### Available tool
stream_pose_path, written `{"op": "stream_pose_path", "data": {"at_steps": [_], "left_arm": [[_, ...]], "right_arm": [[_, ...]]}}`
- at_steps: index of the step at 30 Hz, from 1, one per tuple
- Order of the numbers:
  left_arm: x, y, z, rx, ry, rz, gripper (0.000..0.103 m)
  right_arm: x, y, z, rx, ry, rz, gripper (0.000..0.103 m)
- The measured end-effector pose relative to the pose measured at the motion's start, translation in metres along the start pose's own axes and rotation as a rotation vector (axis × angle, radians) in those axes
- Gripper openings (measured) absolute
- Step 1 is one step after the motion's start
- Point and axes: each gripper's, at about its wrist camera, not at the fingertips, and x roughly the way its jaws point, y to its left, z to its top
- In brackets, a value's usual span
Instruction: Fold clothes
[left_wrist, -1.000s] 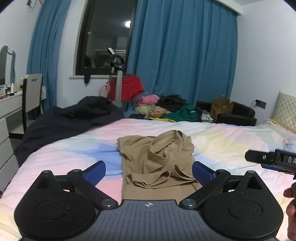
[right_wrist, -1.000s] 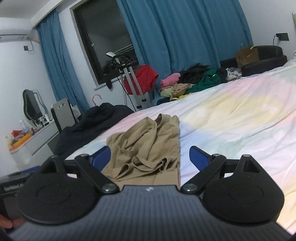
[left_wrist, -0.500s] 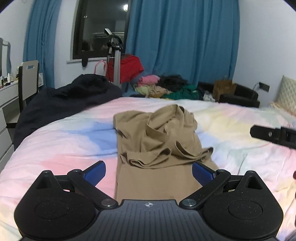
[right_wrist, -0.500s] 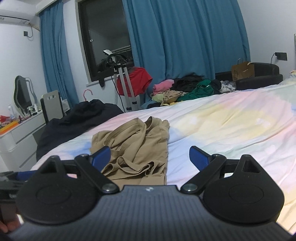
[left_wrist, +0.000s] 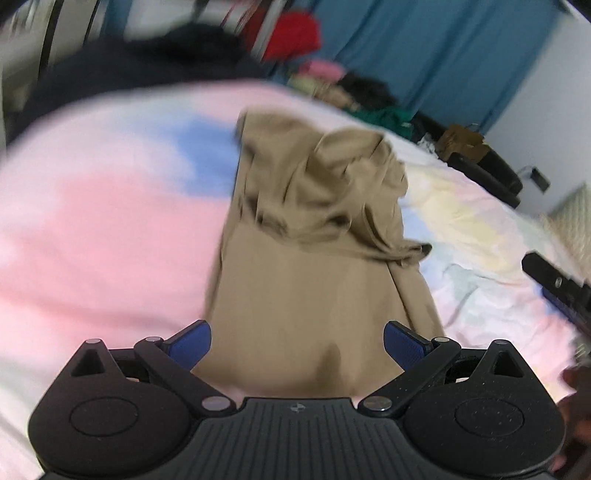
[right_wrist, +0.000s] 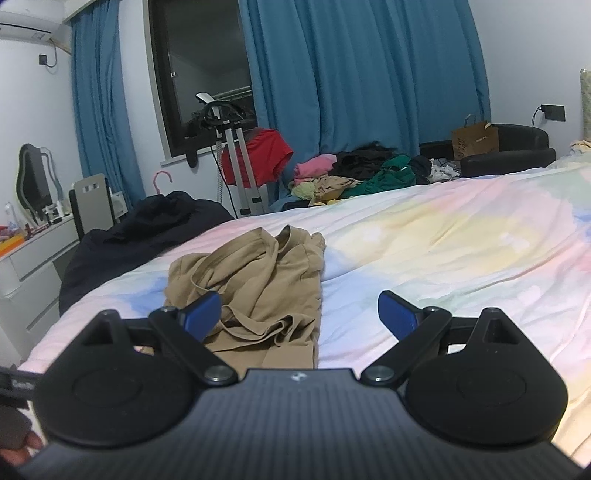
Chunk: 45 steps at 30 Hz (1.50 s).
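Your left gripper (left_wrist: 297, 341) hangs with its jaws spread wide and empty over the near hem of the crumpled tan cotton garment (left_wrist: 317, 236), which lies on the pastel tie-dye bedsheet (left_wrist: 103, 236). Your right gripper (right_wrist: 299, 314) is equally wide and empty, the garment (right_wrist: 258, 280) at its 11 o'clock and the dark clothes pile (right_wrist: 147, 225) beyond at 10.

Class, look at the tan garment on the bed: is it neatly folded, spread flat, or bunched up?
Partly both. The tan garment lies flat at its near end, while its far half is bunched in loose wrinkles on the bed. Not neatly folded.
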Motion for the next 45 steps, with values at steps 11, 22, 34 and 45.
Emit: {"op": "stream_pose_path", "data": {"at_steps": [11,22,34,45], "left_arm": [[0.046,0.045,-0.015,-0.35,0.227,-0.165,0.1],[0.045,0.053,-0.01,-0.395,0.077,-0.198,0.094],[0.053,0.046,-0.013,-0.352,0.07,-0.143,0.064],[0.033,0.047,-0.016,-0.321,-0.016,-0.136,0.018]], "right_arm": [[0.009,-0.001,-0.005,0.016,0.042,-0.009,0.093],[0.012,0.005,-0.01,0.003,0.066,-0.005,0.093],[0.014,0.0,-0.012,0.047,0.093,0.006,0.093],[0.044,-0.021,-0.053,0.594,0.467,0.371,0.093]]}}
